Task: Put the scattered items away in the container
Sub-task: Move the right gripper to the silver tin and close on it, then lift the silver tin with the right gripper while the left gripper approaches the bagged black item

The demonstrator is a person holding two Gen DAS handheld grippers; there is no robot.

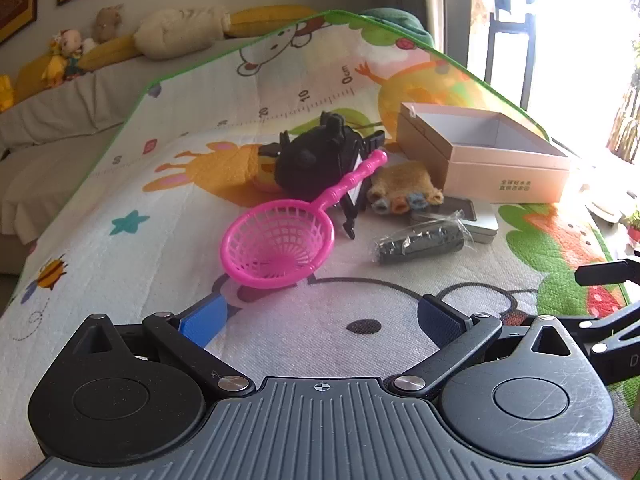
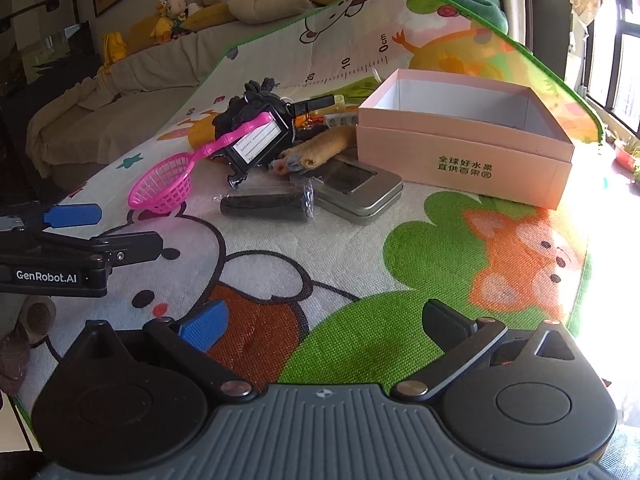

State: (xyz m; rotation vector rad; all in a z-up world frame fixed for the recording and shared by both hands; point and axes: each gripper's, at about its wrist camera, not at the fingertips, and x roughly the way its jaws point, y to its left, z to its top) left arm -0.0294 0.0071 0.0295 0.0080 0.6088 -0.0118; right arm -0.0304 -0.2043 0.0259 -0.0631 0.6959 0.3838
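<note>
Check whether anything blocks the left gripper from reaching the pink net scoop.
Nothing visible does. The left gripper is open over bare mat, and the pink net scoop lies just ahead with only mat between.

Bare play mat (image 2: 360,240) lies open between both hand-held grippers and the clutter, so the near approach is free. The pink box (image 2: 464,148) stands open-topped with nothing over its mouth; its near wall is clear, and open mat lies along its right side. On its left the way is crowded: a metal tin (image 2: 356,188), a wrapped black roll (image 2: 264,204), a tan glove (image 2: 320,144), a black luggage tag (image 2: 260,136) and a pink scoop (image 2: 168,184) lie close together, some overlapping. Small pieces behind the tag, perhaps toys, are hard to make out.
</note>
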